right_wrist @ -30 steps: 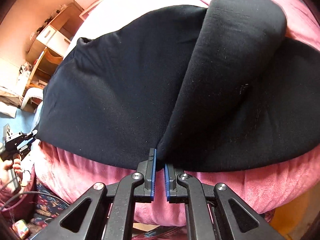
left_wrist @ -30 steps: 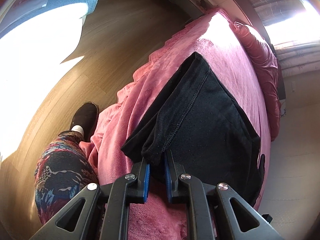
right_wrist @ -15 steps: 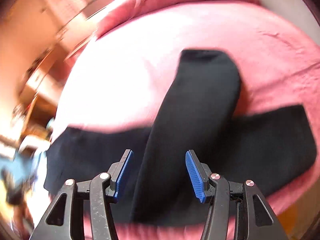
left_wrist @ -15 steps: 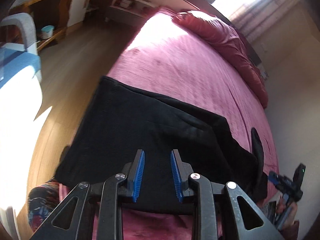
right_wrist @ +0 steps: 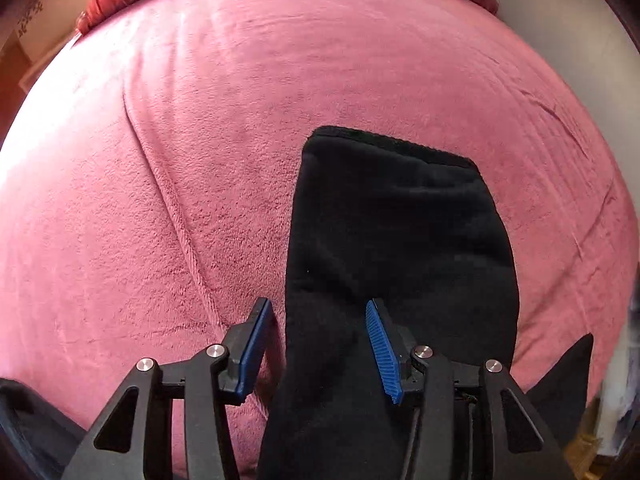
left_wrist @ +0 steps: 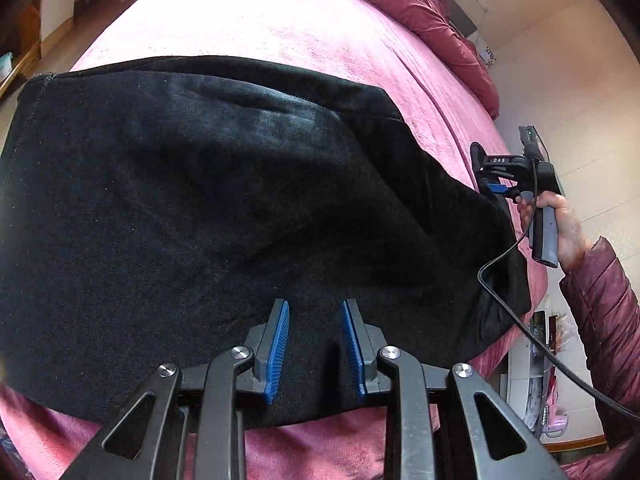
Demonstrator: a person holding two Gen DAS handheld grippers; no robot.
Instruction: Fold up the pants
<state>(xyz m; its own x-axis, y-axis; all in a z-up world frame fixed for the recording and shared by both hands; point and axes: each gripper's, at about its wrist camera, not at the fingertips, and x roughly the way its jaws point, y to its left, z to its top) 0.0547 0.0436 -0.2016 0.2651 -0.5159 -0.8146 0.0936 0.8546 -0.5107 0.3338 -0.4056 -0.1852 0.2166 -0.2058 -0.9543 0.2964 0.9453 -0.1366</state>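
Note:
Black pants (left_wrist: 200, 200) lie folded in a wide band across the pink blanket (left_wrist: 300, 28) of a bed. My left gripper (left_wrist: 315, 308) hovers over their near edge, open, with nothing pinched between the blue pads. At the pants' right end a hand holds my right gripper (left_wrist: 490, 184). In the right wrist view one black pant leg (right_wrist: 400, 240) runs away from me over the blanket (right_wrist: 160, 160). My right gripper (right_wrist: 319, 306) stands open above the leg's left edge; its jaws are closing, the pads clear of the cloth.
Dark red pillows (left_wrist: 424, 12) line the bed's far end. A wooden shelf unit (left_wrist: 24, 44) stands on the floor at the left. A maroon quilted sleeve (left_wrist: 600, 304) and a black cable (left_wrist: 532, 328) hang off the bed's right side.
Both grippers let go of the pants' edge and opened. The left swung and rolled over the folded band. The right moved along to the leg lying on the blanket.

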